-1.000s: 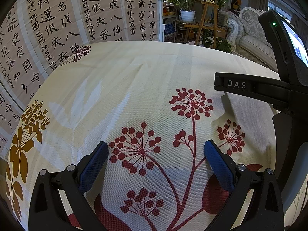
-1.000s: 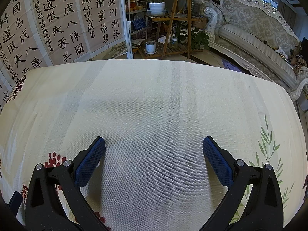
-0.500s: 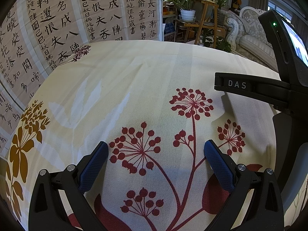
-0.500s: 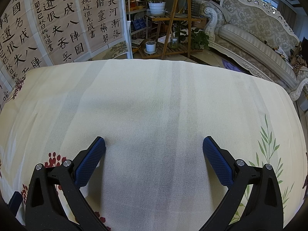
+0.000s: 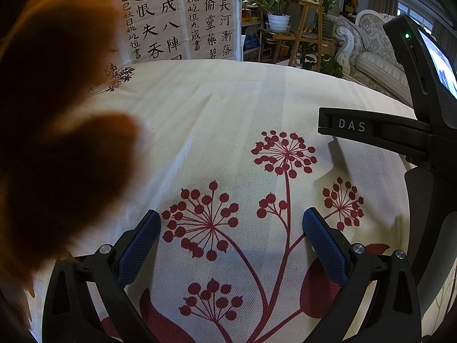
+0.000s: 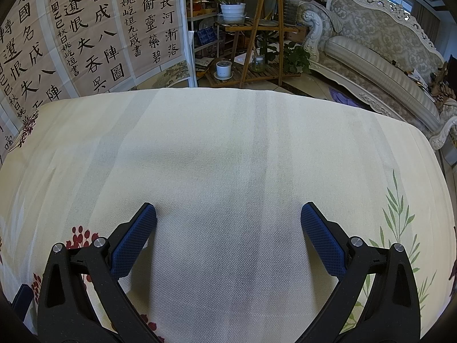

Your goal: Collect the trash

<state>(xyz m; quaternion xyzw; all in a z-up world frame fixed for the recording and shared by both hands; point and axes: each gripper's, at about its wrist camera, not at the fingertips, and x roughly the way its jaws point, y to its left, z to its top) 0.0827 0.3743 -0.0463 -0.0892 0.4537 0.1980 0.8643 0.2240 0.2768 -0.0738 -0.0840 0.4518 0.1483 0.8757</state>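
Note:
My left gripper [image 5: 230,223] is open and empty, low over a cream tablecloth [image 5: 228,108] printed with red flowers. My right gripper [image 6: 228,217] is open and empty over a plain part of the same cloth [image 6: 228,148]. No trash shows in either view. A blurred dark orange shape [image 5: 57,131], very close to the lens, covers the left side of the left wrist view; I cannot tell what it is. The body of the right gripper [image 5: 400,134] shows at the right of the left wrist view.
A calligraphy screen [image 6: 85,34] stands behind the table at the left. A wooden plant stand [image 6: 257,34] with pots and an ornate sofa [image 6: 385,65] stand beyond the far edge.
A blurred dark orange shape has come into the left side of the left wrist view. Both grippers have stayed still and open.

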